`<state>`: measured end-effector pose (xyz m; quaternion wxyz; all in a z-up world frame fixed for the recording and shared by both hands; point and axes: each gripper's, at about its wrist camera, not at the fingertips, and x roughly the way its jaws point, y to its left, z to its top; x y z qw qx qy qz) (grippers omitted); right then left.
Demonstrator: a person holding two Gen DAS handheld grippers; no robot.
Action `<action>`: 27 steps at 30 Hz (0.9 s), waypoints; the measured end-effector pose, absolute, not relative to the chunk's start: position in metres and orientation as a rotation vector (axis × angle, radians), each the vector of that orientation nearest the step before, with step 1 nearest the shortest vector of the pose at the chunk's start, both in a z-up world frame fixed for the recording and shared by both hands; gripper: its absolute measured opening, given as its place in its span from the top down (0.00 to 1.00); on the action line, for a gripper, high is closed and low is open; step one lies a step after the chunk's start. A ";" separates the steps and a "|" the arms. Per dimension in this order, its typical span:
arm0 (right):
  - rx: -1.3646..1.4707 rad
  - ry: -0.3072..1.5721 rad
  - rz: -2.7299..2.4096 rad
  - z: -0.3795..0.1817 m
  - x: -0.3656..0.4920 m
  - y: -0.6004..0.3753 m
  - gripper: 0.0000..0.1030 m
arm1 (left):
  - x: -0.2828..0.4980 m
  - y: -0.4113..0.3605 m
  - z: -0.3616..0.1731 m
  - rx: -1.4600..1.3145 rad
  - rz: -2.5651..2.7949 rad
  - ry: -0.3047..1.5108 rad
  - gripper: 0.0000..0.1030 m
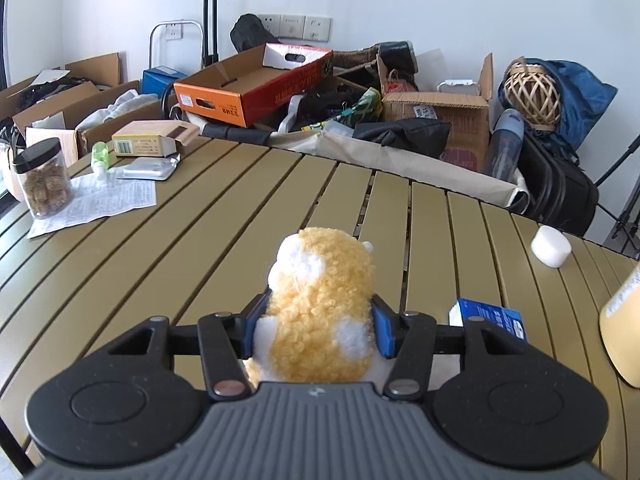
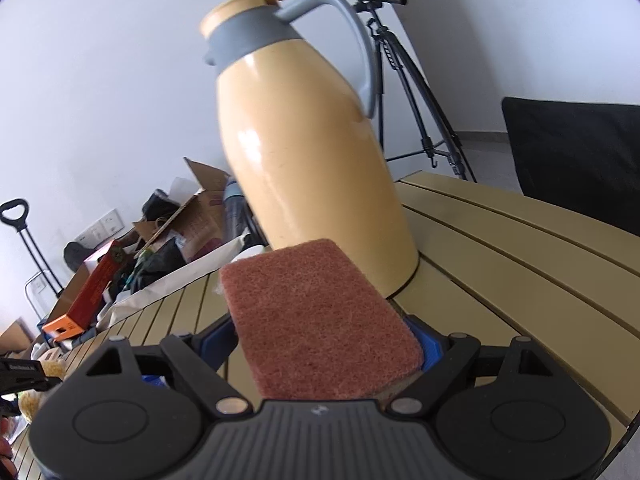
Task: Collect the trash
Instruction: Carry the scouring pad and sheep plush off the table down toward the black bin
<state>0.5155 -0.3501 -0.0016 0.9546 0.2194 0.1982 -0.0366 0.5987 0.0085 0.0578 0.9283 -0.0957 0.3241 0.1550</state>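
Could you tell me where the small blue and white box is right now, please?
In the left wrist view, the blue and white box lies on the slatted table, just right of the left gripper holding the plush toy.

Yellow-white plush toy (image 1: 320, 304) upright; reddish-brown scouring sponge (image 2: 320, 320) tilted.

A hand-held gripper (image 1: 316, 326) clamped a yellow-and-white plush toy (image 1: 318, 312) above the slatted counter (image 1: 200, 216); a blue box (image 1: 490, 318) lay just beside it.
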 end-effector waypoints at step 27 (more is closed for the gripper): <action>0.318 0.315 0.157 -0.003 0.392 -0.272 0.15 | 0.413 0.006 0.086 -0.203 0.179 0.600 0.48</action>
